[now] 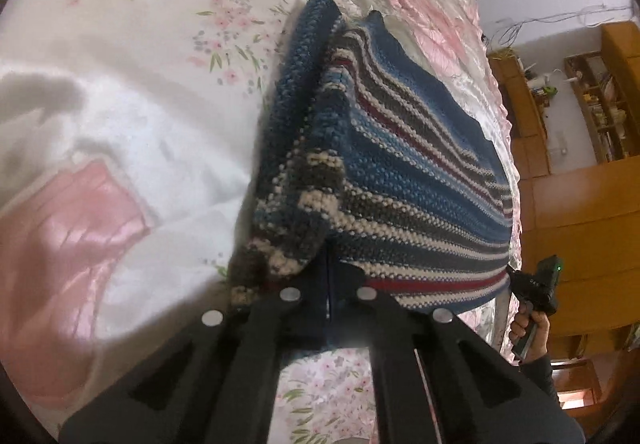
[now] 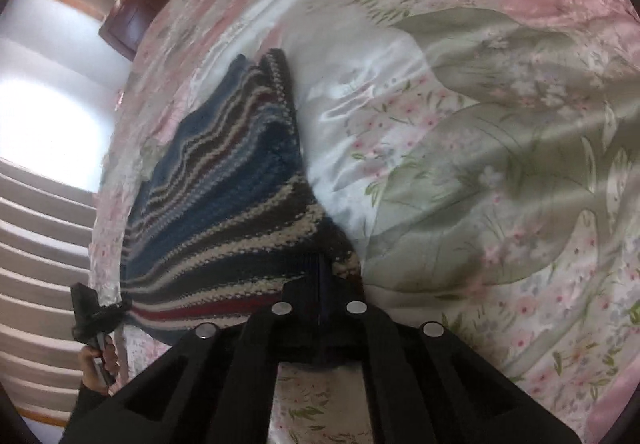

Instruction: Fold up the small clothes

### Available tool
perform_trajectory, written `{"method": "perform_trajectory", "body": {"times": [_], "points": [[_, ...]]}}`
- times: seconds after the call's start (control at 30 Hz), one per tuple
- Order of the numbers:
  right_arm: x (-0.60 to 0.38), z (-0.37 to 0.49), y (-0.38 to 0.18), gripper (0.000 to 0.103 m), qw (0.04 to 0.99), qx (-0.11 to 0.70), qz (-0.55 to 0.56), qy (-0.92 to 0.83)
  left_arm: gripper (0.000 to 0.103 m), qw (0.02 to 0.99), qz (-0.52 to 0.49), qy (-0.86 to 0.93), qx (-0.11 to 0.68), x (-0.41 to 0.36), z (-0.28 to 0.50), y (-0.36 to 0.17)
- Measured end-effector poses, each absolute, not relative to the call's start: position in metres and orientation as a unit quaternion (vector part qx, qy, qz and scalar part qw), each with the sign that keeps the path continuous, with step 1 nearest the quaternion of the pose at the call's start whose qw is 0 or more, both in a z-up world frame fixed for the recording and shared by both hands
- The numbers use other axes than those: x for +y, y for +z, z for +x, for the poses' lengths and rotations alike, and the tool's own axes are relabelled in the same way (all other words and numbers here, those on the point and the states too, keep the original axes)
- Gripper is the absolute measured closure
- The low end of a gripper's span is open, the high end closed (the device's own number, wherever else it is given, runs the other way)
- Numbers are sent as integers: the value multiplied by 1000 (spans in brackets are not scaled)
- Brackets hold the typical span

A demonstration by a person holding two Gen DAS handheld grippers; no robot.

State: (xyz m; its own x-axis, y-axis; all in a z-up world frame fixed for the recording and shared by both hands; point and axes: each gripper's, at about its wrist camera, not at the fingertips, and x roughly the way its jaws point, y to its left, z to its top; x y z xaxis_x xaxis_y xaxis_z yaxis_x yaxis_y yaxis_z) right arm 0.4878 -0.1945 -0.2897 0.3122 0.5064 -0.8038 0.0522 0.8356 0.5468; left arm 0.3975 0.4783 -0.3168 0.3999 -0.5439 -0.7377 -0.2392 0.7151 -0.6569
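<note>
Surface: floral pink-and-white satin bedspread [image 1: 140, 56]
Room: wooden shelves [image 1: 600, 108]
Left tool [image 1: 328, 296]: clenched on blue striped knitted sweater [image 1: 400, 172]
Right tool [image 2: 320, 300]: clenched on sweater's other corner; pinched edges hidden

Two wrist fisheyes, close over the bed [image 1: 132, 92]
Each looks along its own fingers; both share the striped knit [image 1: 400, 172] and floral sheet

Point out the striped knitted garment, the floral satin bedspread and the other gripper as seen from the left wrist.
Blue striped knitted garment [image 1: 400, 164]: left wrist view, lifted middle panel.
Floral satin bedspread [image 1: 140, 44]: left wrist view, bare area.
Right gripper [image 1: 538, 286]: left wrist view, black body.
</note>
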Motion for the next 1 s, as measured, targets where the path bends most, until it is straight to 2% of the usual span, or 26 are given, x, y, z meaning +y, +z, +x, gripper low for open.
{"method": "perform_trajectory", "body": {"times": [0.07, 0.13, 0.17, 0.2, 0.23, 0.27, 0.3, 0.37, 0.43, 0.53, 0.77, 1.0], "points": [[-192, 486, -278, 103, 781, 565, 226, 138, 99, 757, -357, -99, 539, 479, 393, -307], [-196, 480, -272, 103, 789, 563, 213, 123, 81, 755, -369, -103, 533, 486, 389, -298], [-195, 477, -265, 86, 798, 561, 193, 108, 78, 755, -370, -101, 532, 489, 387, -293], [-189, 470, -252, 81, 817, 552, 144, 80, 65, 758, -364, -99, 532, 489, 388, -287], [-180, 464, -242, 81, 826, 545, 124, 80, 35, 765, -350, -90, 532, 491, 388, -277], [-168, 459, -233, 79, 830, 538, 113, 93, 25, 773, -340, -82, 530, 493, 388, -269], [-148, 451, -221, 77, 835, 531, 89, 112, 21, 780, -331, -82, 524, 498, 389, -257], [-87, 424, -197, 50, 851, 504, 2, 150, 19, 782, -329, -93, 522, 503, 396, -245], [-32, 404, -190, 39, 850, 490, -60, 186, 13, 778, -332, -102, 523, 509, 405, -234], [47, 380, -194, 28, 832, 485, -124, 238, 12, 760, -339, -109, 543, 513, 425, -234], [168, 361, -222, 26, 805, 479, -187, 296, 12, 732, -332, -98, 586, 516, 474, -261], [234, 353, -238, 26, 806, 433, -249, 317, 12, 729, -304, -111, 603, 500, 518, -283]]}}
